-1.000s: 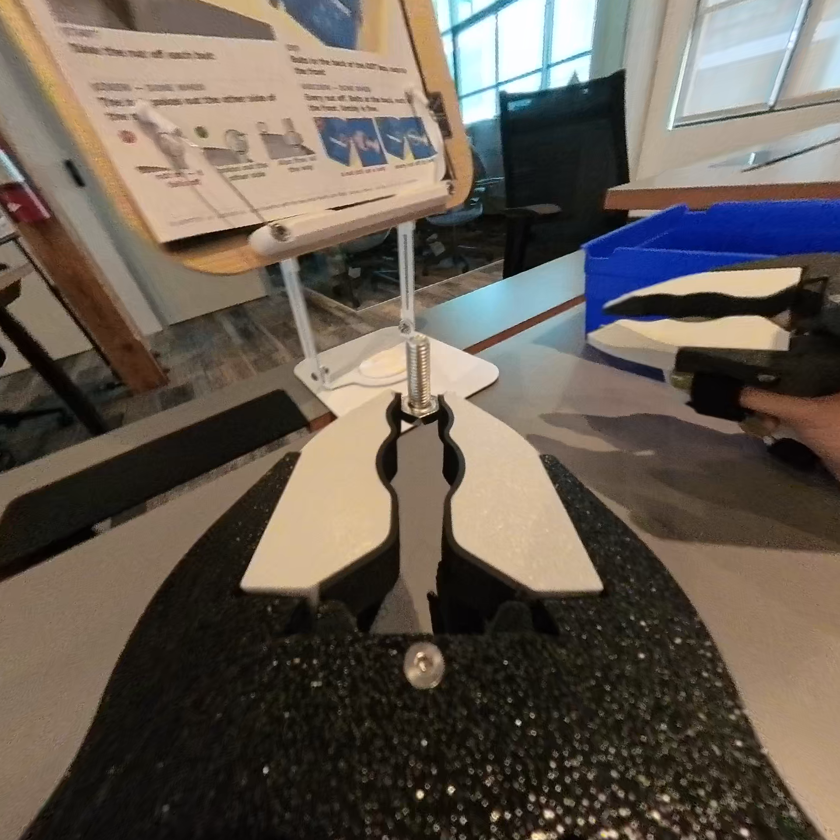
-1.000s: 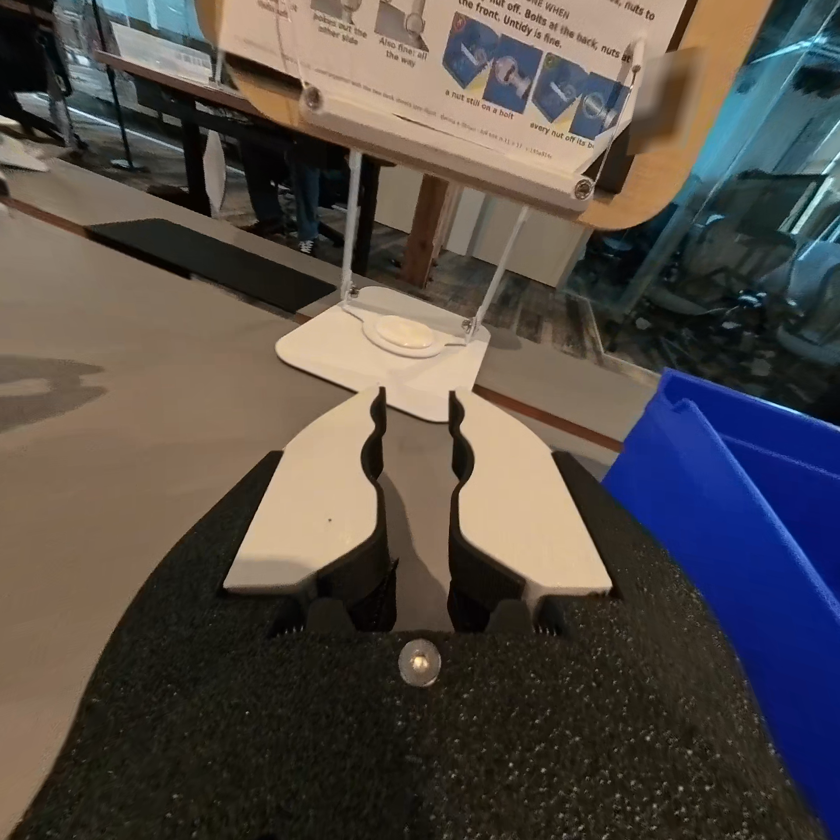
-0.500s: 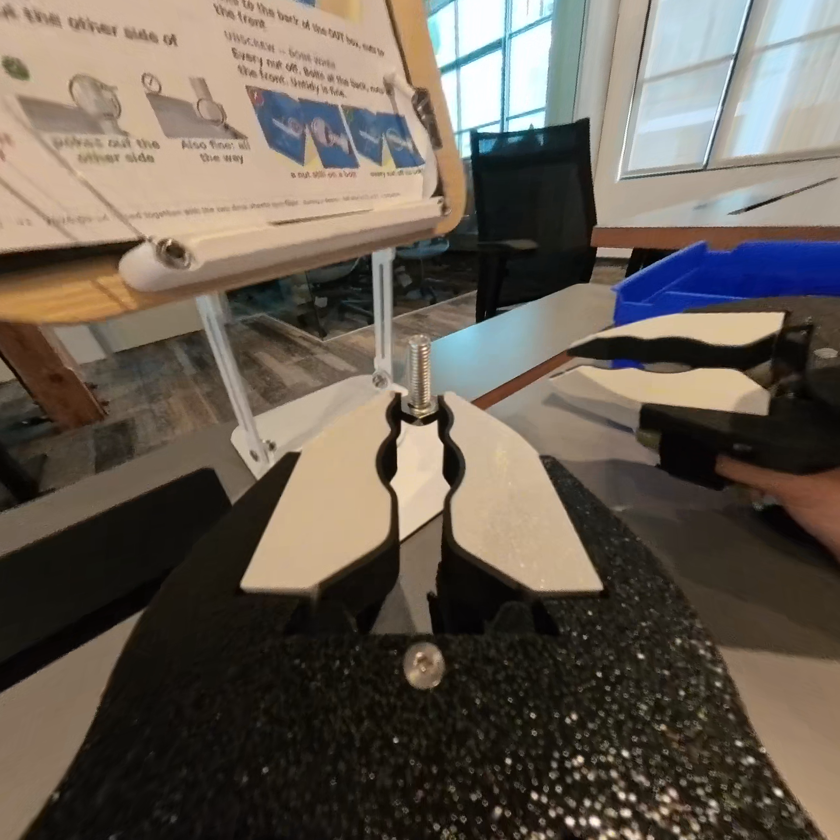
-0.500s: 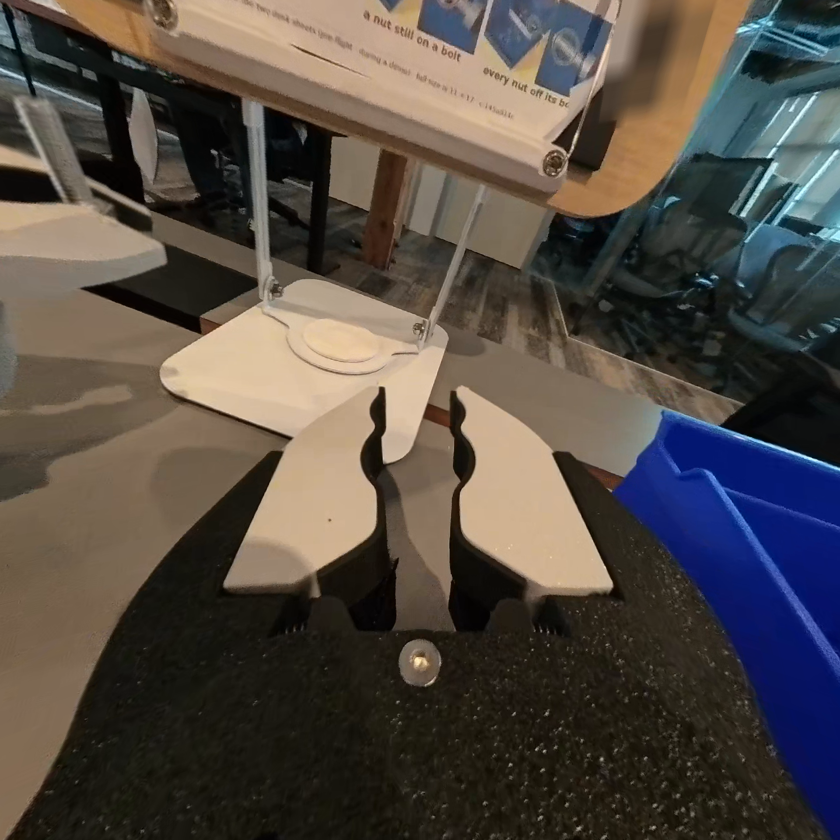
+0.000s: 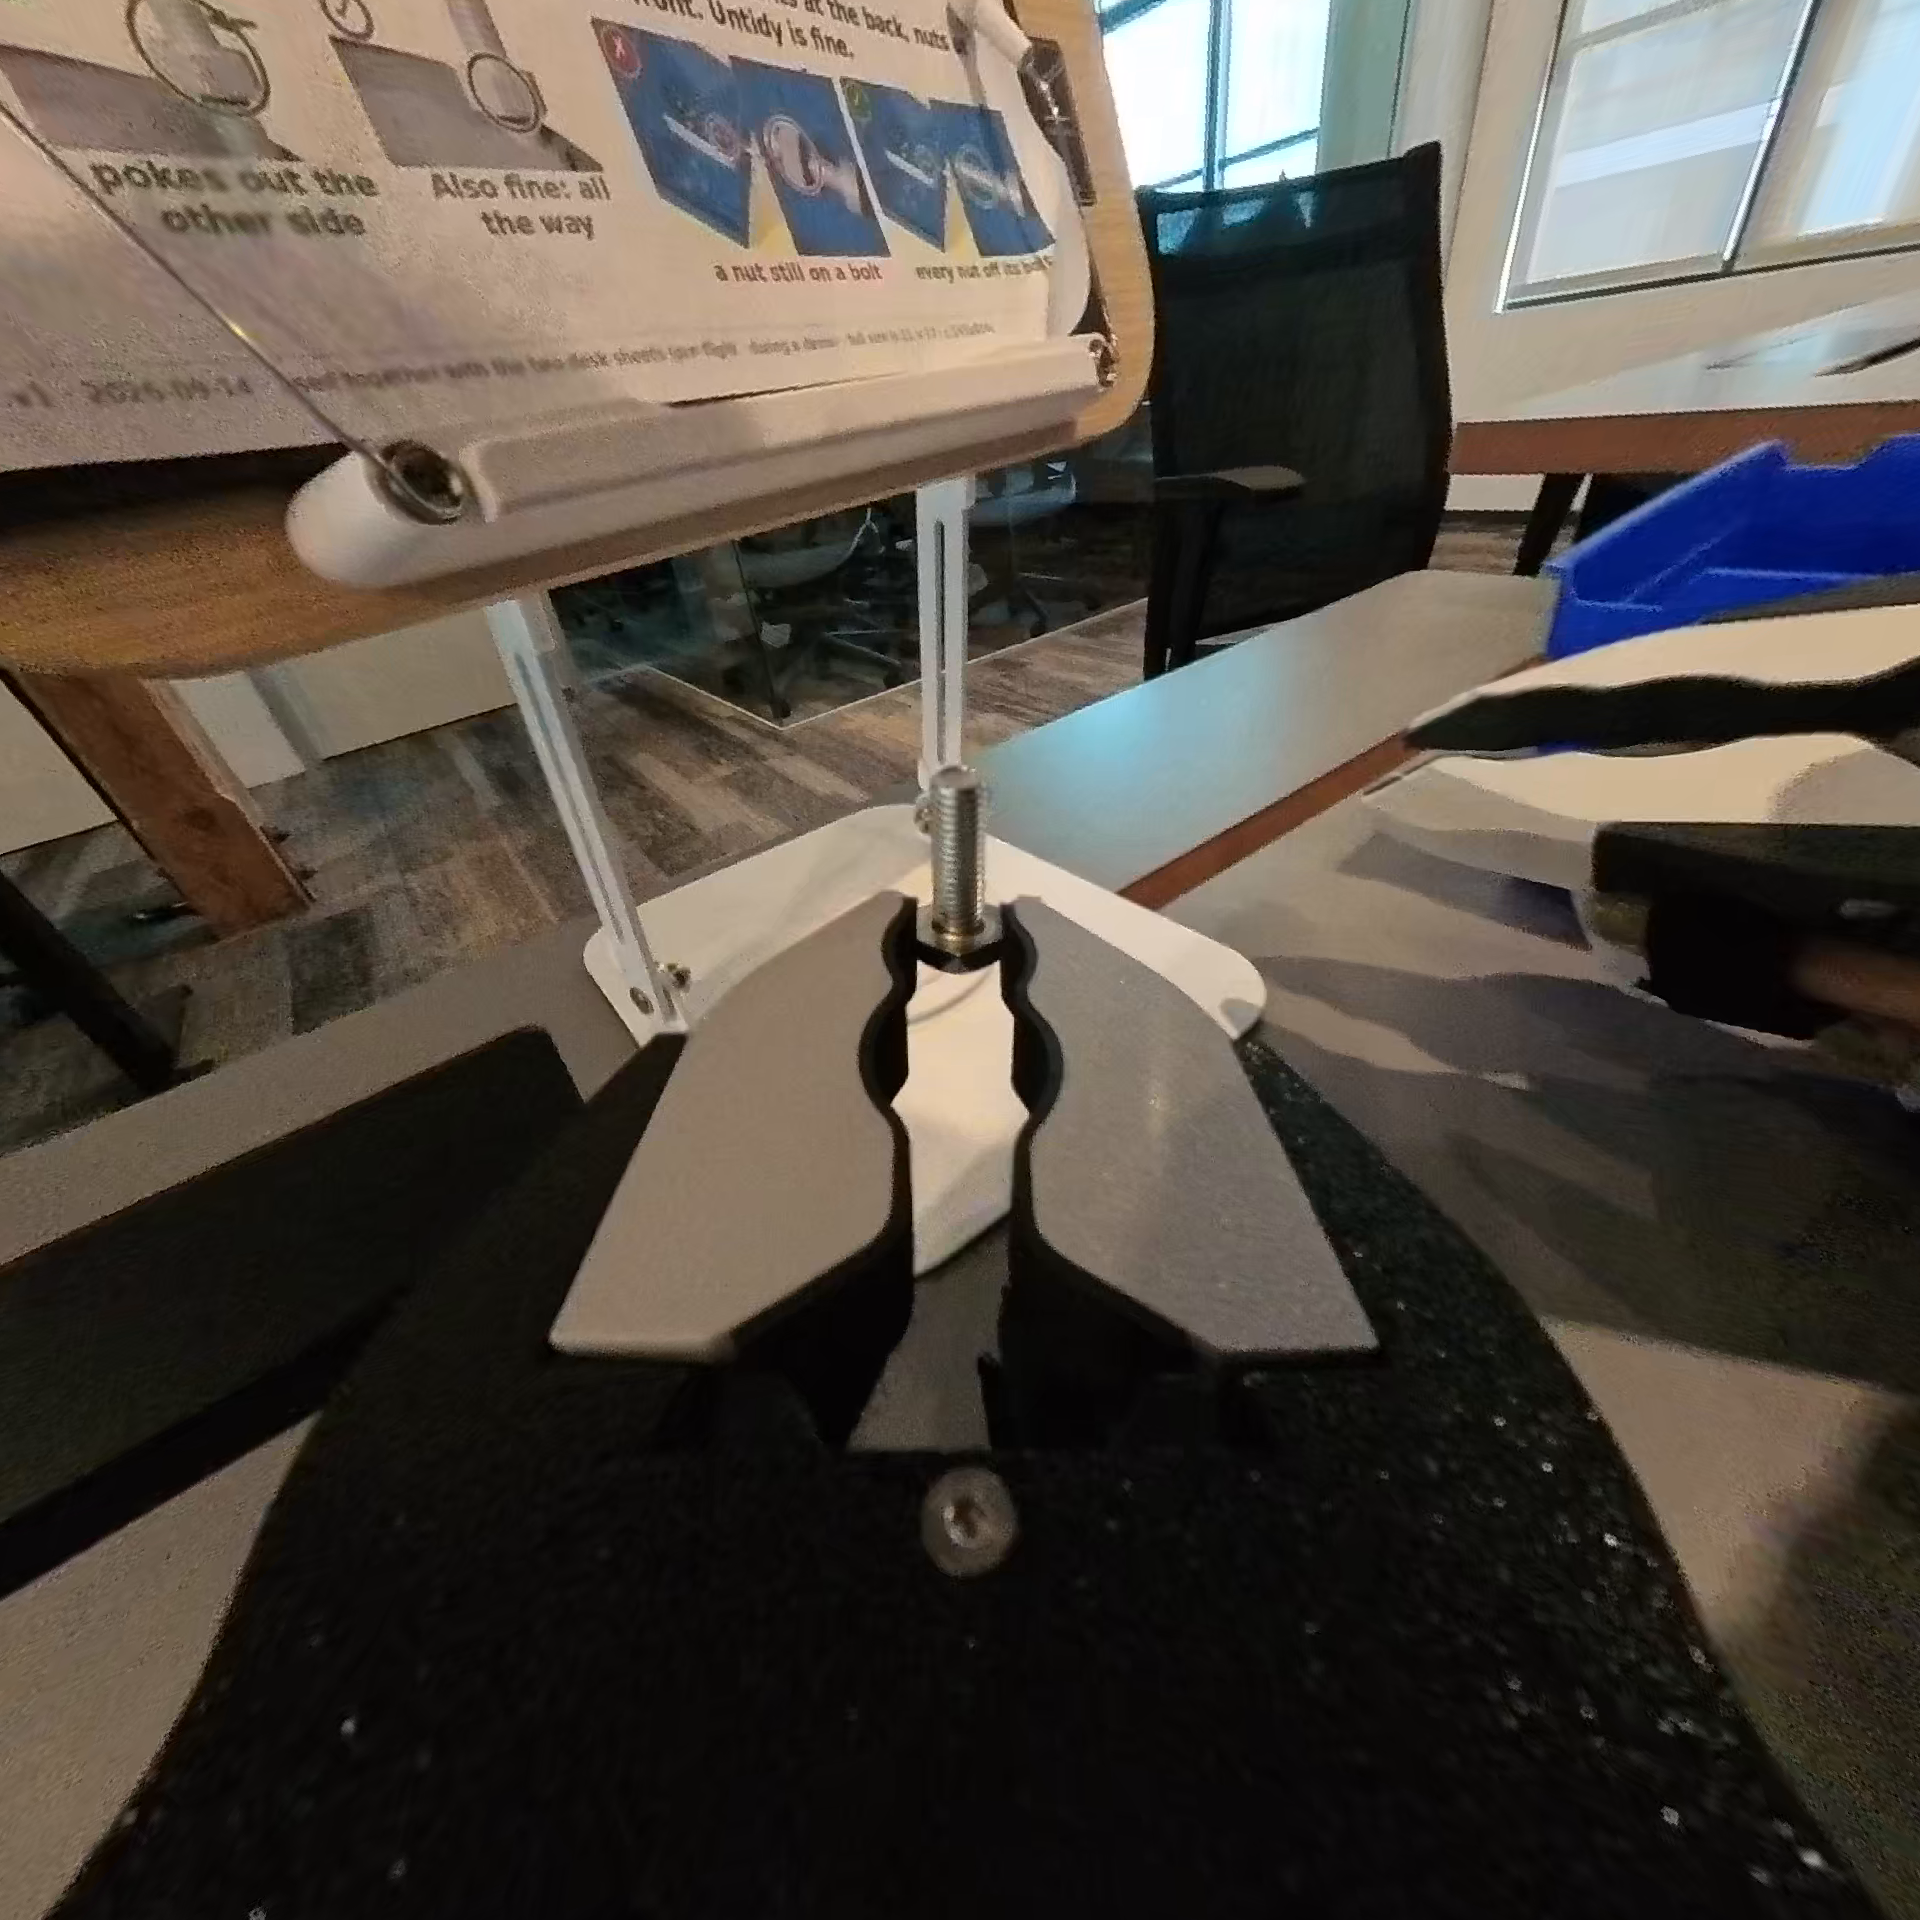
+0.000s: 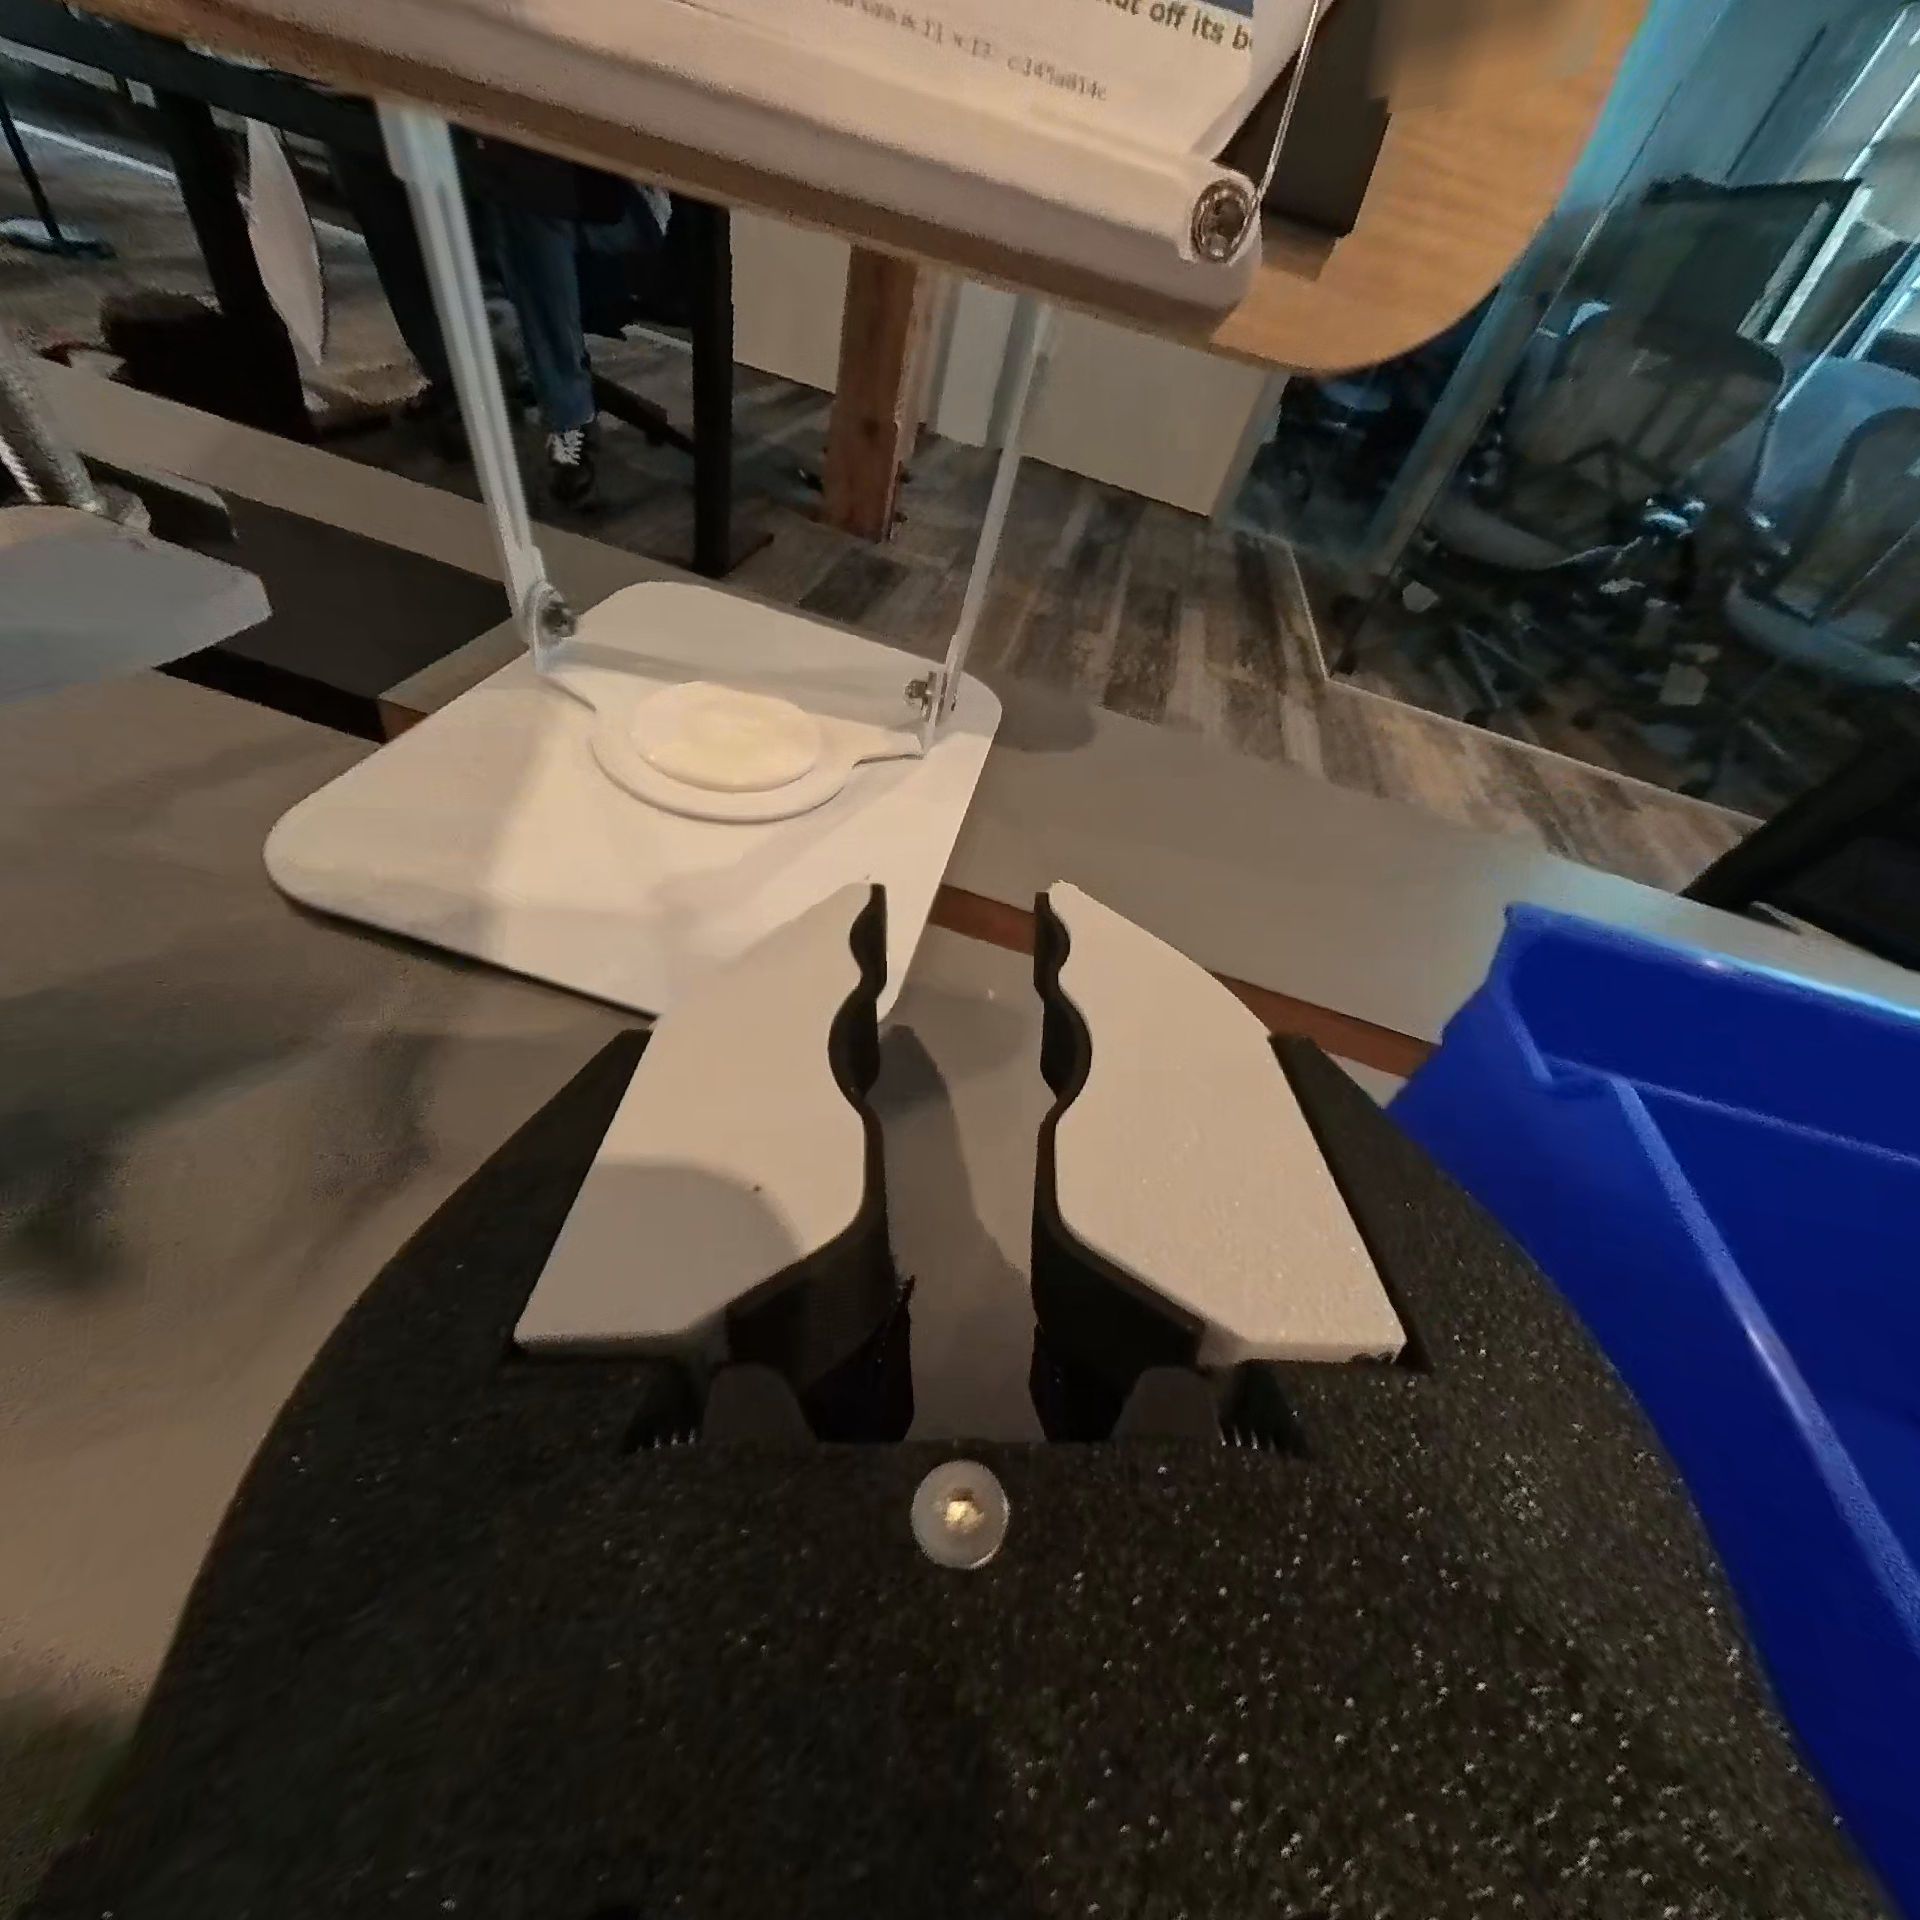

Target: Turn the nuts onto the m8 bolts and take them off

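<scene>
My left gripper (image 5: pixel 958 920) is shut on the head end of a silver M8 bolt (image 5: pixel 952 850), whose threaded shaft stands upright above the fingertips. No nut shows on the shaft. My right gripper (image 6: pixel 958 914) is open and empty, a little above the grey table. It also shows at the right edge of the left wrist view (image 5: pixel 1662 717), held by a hand, its tips pointing left toward the bolt. In the right wrist view the left gripper (image 6: pixel 114 592) and the bolt's thread (image 6: pixel 31 436) show blurred at the far left.
A white stand (image 6: pixel 623 831) carries a wooden board with an instruction sheet (image 5: pixel 520 208) just beyond both grippers. A blue bin (image 6: pixel 1704 1164) sits at the right. A black strip (image 5: pixel 260 1122) lies on the table at the left. A black chair (image 5: pixel 1288 395) stands behind.
Both grippers have moved forward toward the white stand, which now looks larger and closer. The left gripper keeps its hold on the bolt. The right gripper stays open.
</scene>
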Tool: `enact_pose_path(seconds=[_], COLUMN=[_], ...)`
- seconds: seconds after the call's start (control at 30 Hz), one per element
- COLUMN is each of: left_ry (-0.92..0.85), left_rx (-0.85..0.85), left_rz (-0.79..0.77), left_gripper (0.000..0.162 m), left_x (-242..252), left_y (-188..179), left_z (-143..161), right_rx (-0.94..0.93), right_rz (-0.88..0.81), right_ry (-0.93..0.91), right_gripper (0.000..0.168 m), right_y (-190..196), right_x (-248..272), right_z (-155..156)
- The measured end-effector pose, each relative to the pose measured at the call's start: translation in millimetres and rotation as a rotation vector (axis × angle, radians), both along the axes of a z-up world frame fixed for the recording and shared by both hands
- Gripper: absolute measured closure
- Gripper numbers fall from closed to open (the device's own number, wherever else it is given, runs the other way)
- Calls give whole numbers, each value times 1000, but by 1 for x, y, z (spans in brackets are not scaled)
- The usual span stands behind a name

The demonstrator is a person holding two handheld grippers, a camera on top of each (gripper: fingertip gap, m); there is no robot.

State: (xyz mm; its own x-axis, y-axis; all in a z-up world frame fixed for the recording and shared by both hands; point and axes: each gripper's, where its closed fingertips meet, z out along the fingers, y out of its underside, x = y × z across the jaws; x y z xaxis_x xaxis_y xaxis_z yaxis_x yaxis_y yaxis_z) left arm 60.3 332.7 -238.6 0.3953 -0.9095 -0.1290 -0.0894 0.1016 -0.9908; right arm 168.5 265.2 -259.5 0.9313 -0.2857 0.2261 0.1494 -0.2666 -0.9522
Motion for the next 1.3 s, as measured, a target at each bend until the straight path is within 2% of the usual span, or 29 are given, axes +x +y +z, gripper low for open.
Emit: enact_pose_path(seconds=[0.33,0.97,1.3], left_ry=[-6,6,3], left_rx=[44,49,47], left_rz=[61,56,35], left_gripper=[147,147,148], left_x=[7,9,9], left_y=[15,14,10], left_z=[2,1,2], right_rx=[-13,20,38], right_rz=[18,53,36], right_ry=[82,152,64], right_gripper=[143,142,141], right_y=[25,18,14], right_x=[12,13,8], right_z=[-6,-4,1])
